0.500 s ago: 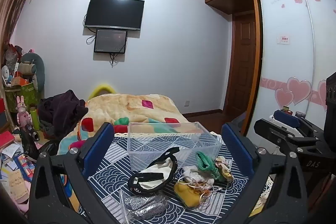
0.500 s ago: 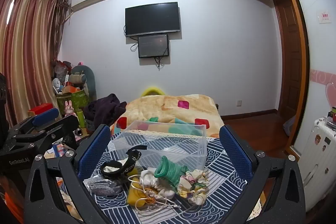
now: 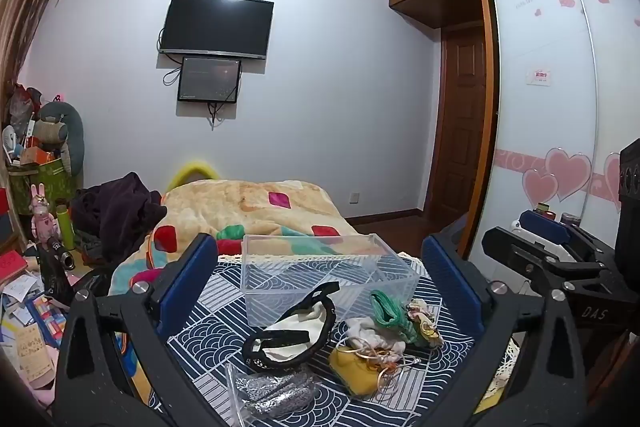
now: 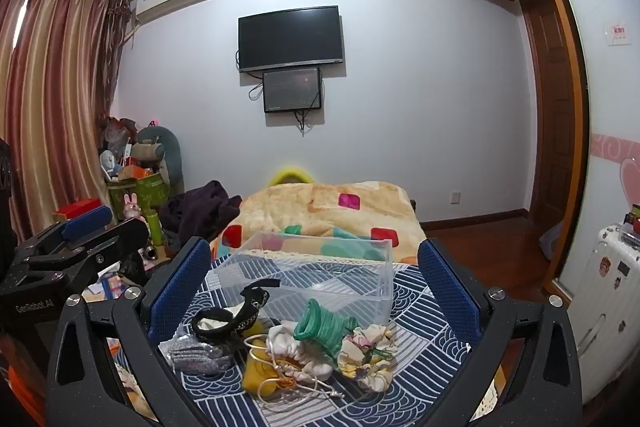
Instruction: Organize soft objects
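A clear plastic box (image 3: 320, 269) (image 4: 320, 267) stands empty on a table with a blue patterned cloth (image 3: 216, 315). In front of it lie soft items: a black and cream pouch (image 3: 292, 335) (image 4: 228, 319), a green scrunchie (image 3: 386, 309) (image 4: 324, 327), a floral scrunchie (image 4: 366, 351), a white scrunchie (image 4: 296, 351), a yellow pouch with cord (image 3: 356, 365) (image 4: 258, 371) and a silver item in a clear bag (image 3: 272, 393) (image 4: 196, 353). My left gripper (image 3: 324, 279) and my right gripper (image 4: 312, 287) are both open and empty, held above the near items.
A bed with an orange blanket (image 3: 248, 207) lies behind the table. Clutter and a dark garment (image 3: 116, 211) are on the left. A wardrobe with heart stickers (image 3: 560, 147) and a white suitcase (image 4: 608, 287) stand on the right.
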Demonstrator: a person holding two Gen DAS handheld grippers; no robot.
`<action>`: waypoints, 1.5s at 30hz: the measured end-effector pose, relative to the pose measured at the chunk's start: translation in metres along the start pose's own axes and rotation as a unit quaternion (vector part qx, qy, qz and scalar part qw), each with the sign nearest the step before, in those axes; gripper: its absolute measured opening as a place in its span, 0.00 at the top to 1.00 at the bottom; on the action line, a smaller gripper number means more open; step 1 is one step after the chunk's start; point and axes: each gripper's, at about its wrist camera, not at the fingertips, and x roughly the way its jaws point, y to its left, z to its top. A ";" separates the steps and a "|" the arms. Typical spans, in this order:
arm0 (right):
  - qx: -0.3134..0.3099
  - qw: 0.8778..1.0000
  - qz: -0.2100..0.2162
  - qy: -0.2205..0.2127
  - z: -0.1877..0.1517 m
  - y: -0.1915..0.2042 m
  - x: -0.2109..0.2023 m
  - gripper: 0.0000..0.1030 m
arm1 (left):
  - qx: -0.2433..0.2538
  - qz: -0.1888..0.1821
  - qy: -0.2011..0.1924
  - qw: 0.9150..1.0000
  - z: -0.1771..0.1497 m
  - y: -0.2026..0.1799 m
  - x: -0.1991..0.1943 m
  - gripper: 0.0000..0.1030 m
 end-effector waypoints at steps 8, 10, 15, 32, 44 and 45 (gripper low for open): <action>0.001 1.000 0.000 -0.001 0.000 -0.002 0.000 0.00 | 0.000 0.000 0.000 1.000 0.000 0.000 0.000 0.00; 0.001 1.000 0.000 -0.002 0.000 -0.002 0.000 0.00 | 0.000 0.000 0.000 1.000 0.002 0.000 -0.001 0.00; 0.005 1.000 -0.001 0.000 0.004 -0.005 -0.001 0.00 | -0.001 0.001 0.006 1.000 0.003 0.000 0.002 0.00; 0.057 0.989 -0.015 0.133 -0.051 -0.054 0.039 0.00 | 0.003 0.009 0.144 0.990 -0.064 0.013 0.079 0.00; 0.092 0.972 -0.009 0.218 -0.085 -0.073 0.065 0.22 | -0.014 0.024 0.212 0.977 -0.107 0.028 0.119 0.23; 0.094 0.970 -0.008 0.223 -0.087 -0.074 0.066 0.25 | -0.020 0.021 0.217 0.976 -0.109 0.032 0.121 0.24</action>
